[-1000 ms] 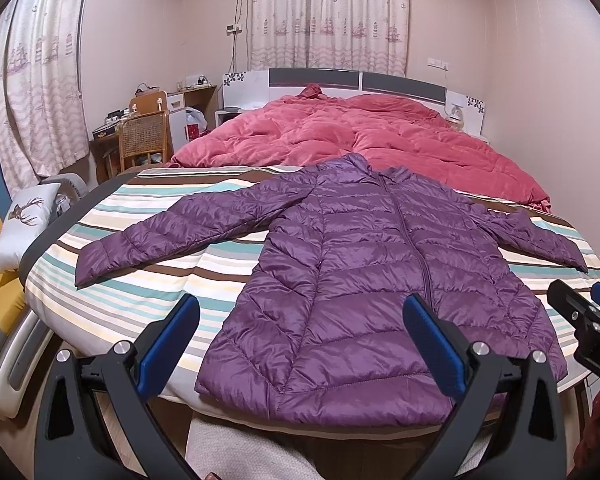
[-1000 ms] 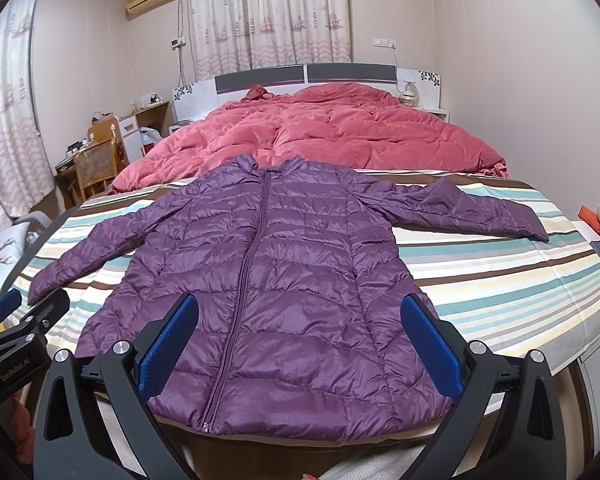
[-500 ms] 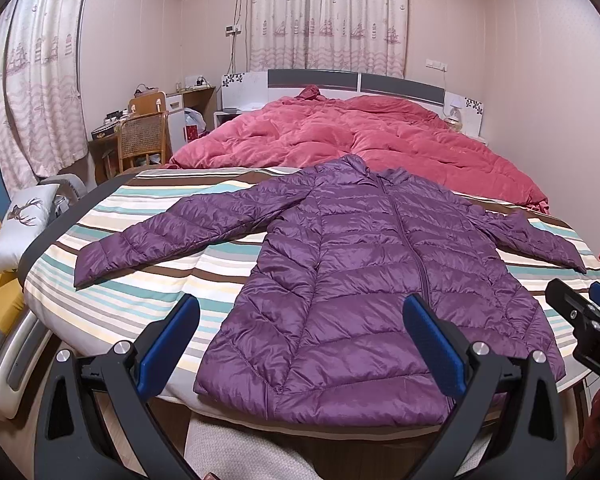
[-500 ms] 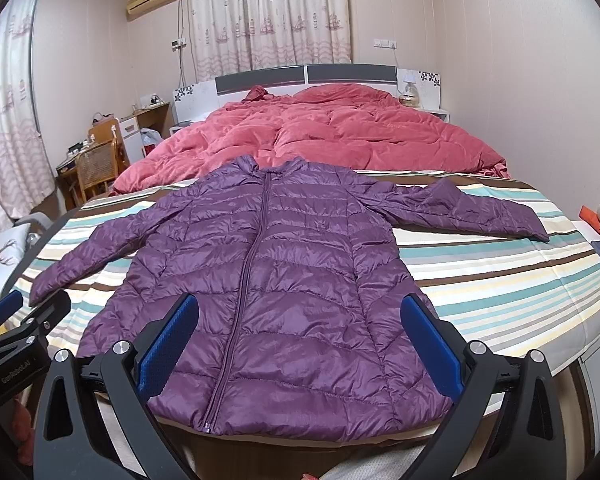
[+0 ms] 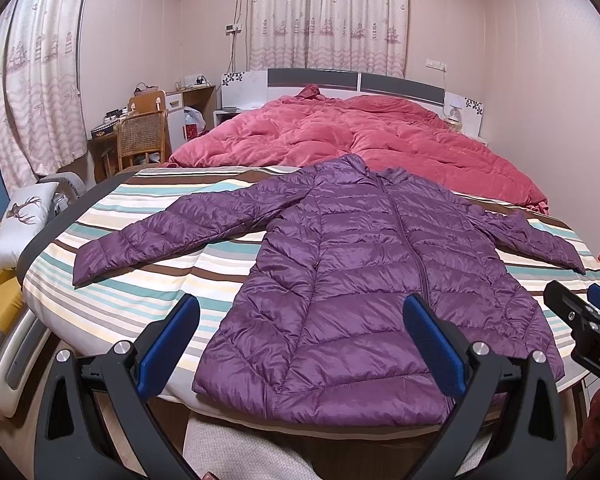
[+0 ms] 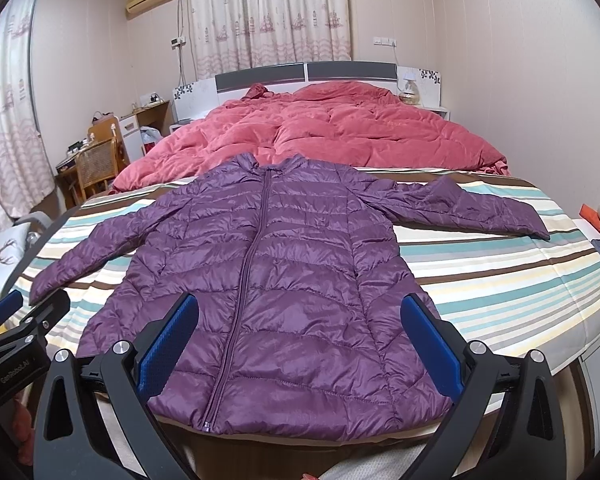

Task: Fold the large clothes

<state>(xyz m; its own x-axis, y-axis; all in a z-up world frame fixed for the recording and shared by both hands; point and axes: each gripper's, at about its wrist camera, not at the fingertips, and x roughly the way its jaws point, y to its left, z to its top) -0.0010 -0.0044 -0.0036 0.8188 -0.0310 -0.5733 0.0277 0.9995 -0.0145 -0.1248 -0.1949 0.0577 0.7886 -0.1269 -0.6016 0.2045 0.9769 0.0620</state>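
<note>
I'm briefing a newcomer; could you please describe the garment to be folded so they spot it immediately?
Find the bed with the striped sheet. On its near half lies a purple jacket, zipped, front up, sleeves spread. Unlike the red quilt behind it, it is shiny, purple and flat.

"GenRobot.AI" on left tool (image 6: 4, 312), "DAS" on right tool (image 5: 592, 312)
</note>
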